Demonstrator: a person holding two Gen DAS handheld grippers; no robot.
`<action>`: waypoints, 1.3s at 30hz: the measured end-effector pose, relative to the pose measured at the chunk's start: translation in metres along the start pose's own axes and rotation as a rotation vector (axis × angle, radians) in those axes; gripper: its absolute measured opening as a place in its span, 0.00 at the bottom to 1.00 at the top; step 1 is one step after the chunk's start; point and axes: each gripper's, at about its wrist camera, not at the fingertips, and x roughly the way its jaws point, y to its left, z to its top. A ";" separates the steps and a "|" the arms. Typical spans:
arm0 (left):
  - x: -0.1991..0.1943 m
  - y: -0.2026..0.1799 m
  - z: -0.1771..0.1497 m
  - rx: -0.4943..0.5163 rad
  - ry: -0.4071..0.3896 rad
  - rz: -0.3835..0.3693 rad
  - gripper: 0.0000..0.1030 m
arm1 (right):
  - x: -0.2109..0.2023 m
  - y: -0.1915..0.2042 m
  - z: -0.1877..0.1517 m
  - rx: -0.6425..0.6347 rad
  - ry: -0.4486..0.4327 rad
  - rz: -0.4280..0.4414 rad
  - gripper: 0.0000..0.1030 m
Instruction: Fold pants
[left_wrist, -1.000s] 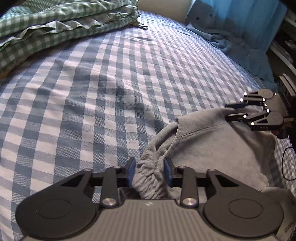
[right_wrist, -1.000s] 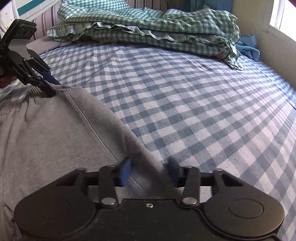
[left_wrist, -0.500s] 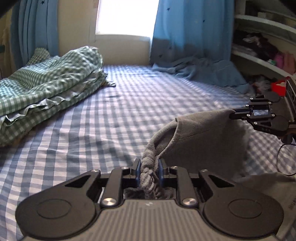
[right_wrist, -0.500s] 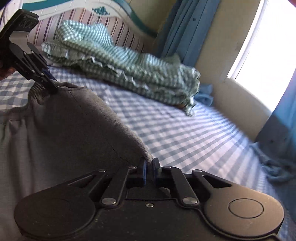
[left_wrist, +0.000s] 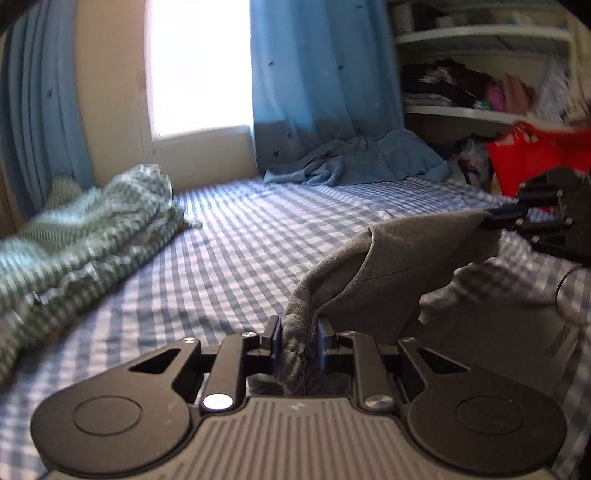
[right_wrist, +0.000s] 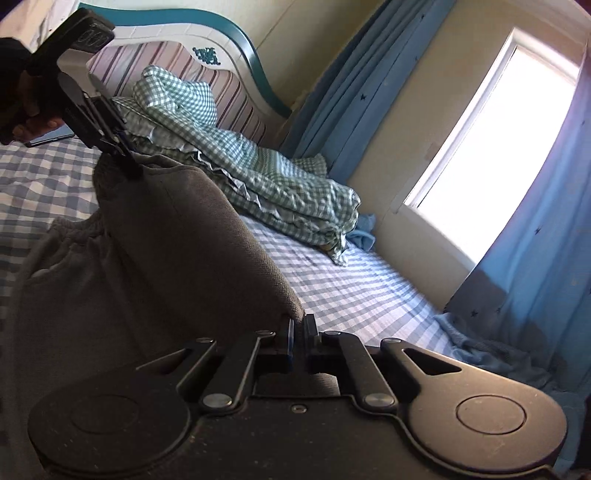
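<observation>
Grey sweatpants (left_wrist: 402, 266) are lifted off the blue checked bed (left_wrist: 229, 251). My left gripper (left_wrist: 298, 334) is shut on the gathered elastic waistband. My right gripper (right_wrist: 299, 332) is shut on a thin edge of the same pants (right_wrist: 177, 236), further along. The fabric stretches taut between both grippers; the rest hangs down to the bed. In the left wrist view the right gripper (left_wrist: 491, 216) pinches the far corner. In the right wrist view the left gripper (right_wrist: 127, 164) pinches the upper left corner.
A green checked blanket (left_wrist: 81, 229) is heaped on the bed's left side, also seen in the right wrist view (right_wrist: 258, 173). Blue cloth (left_wrist: 362, 162) lies below the curtains by the window. Shelves with clothes and a red bag (left_wrist: 535, 155) stand to the right.
Both grippers closed on the pants and raised them from the bed. Both cameras tilted up, so the window and the curtains came into view.
</observation>
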 end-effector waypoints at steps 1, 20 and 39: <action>-0.006 -0.006 -0.004 0.046 -0.013 0.011 0.21 | -0.013 0.010 -0.001 -0.016 -0.009 -0.015 0.02; -0.030 -0.075 -0.109 0.436 0.015 0.040 0.36 | -0.059 0.155 -0.059 -0.193 0.103 0.000 0.02; -0.038 -0.108 -0.168 0.771 0.013 0.109 0.40 | -0.067 0.178 -0.071 -0.225 0.192 0.120 0.03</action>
